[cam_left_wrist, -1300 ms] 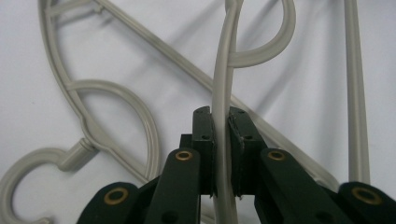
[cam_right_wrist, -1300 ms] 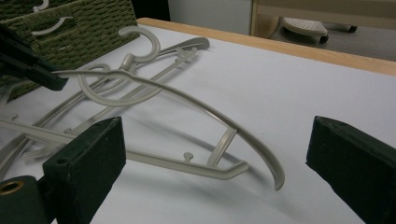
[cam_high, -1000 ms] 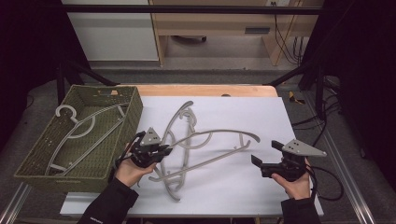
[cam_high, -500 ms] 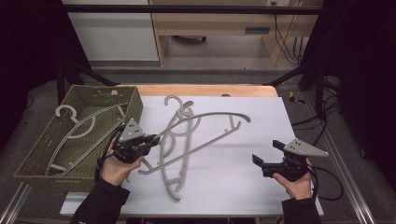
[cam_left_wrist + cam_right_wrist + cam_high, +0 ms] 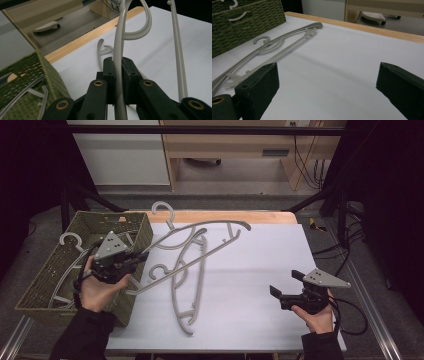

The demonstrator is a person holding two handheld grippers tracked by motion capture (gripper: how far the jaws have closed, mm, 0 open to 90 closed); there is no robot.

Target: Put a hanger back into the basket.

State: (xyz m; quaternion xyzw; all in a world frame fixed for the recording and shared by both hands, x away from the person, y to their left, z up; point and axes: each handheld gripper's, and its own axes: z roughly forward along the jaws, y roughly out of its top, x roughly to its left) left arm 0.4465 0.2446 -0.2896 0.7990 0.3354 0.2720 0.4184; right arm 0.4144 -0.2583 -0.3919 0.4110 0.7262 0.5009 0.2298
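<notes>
Left claw (image 5: 141,256): clamped on raised hanger (image 5: 200,240), beside basket (image 5: 142,227) at 9 o'clock.
Right claw (image 5: 284,285): jaws wide, at 4 o'clock.
Bench (image 5: 260,270): second hanger (image 5: 187,285) flat.

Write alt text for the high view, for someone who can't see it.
The left gripper is shut on a grey hanger and holds it up beside a green woven basket that has more hangers inside. A second hanger lies flat on the white table, and the right gripper rests open at the right.
</notes>
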